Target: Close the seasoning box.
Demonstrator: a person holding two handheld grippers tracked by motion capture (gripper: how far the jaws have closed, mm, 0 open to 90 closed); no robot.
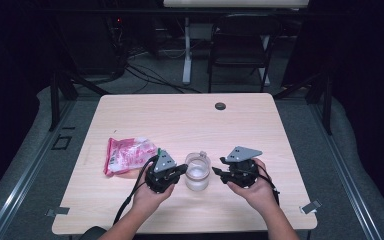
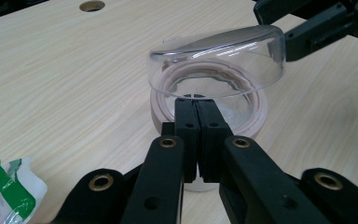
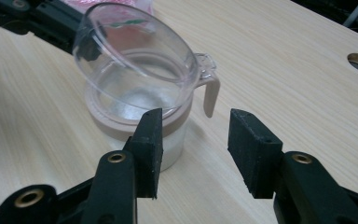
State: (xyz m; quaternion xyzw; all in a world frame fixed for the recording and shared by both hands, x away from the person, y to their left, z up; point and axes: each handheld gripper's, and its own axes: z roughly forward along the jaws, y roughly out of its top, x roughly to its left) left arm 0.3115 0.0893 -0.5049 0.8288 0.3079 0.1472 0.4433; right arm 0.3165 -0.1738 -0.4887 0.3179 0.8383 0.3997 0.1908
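Dark room, cables and a folding chair (image 1: 240, 42) behind a pale wood bench (image 1: 190, 117) with a round grommet hole (image 1: 220, 106) near its far edge.

High view: a clear jar (image 1: 198, 172) stands near the front middle of the bench, between the two hands. Left gripper (image 1: 180, 171) sits just left of the jar, its tip at the jar's side; right gripper (image 1: 217, 169) sits just right of it, a small gap apart. A pink-and-white plastic packet (image 1: 127, 155) lies flat on the bench, left of the left gripper.

Left gripper view: its fingers (image 2: 186, 135) are pressed together, tips at the near rim of the jar (image 2: 256, 109) (whether they pinch the rim edge I cannot tell). The clear domed lid (image 2: 219, 60) sits tilted on the beige collar. The right gripper's black tip shows at top right, beside the lid. Packet corner (image 2: 9, 191) at bottom left.

Right gripper view: its fingers (image 3: 256, 149) are spread, nothing between them; the left one stands in front of the jar's collar (image 3: 107, 128), the other is over bare bench. The lid (image 3: 130, 56) leans open-side toward the camera; a beige tab (image 3: 210, 93) hangs from the collar at right.
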